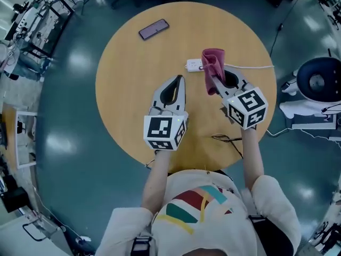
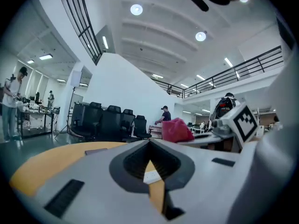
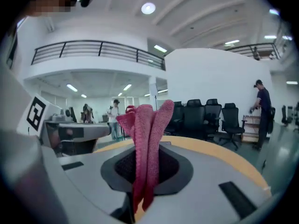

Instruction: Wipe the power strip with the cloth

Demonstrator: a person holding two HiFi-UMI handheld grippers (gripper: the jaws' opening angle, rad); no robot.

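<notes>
In the head view a small white power strip (image 1: 194, 65) lies on the round wooden table (image 1: 128, 73), its white cable (image 1: 250, 66) running off to the right. My right gripper (image 1: 213, 74) is shut on a pink cloth (image 1: 212, 68), held up just right of the strip; in the right gripper view the cloth (image 3: 145, 139) stands folded between the jaws. My left gripper (image 1: 179, 79) is shut and holds nothing, raised over the table's middle, nearer me than the strip. In the left gripper view the strip (image 2: 150, 176) shows as a white sliver through the jaws, with the cloth (image 2: 176, 129) beyond.
A dark phone (image 1: 153, 29) lies at the table's far left. A thin black cable (image 1: 228, 141) rests near the front edge. A white and dark round device (image 1: 318, 87) stands on the floor to the right. Black chairs (image 2: 107, 120) and standing people are around the room.
</notes>
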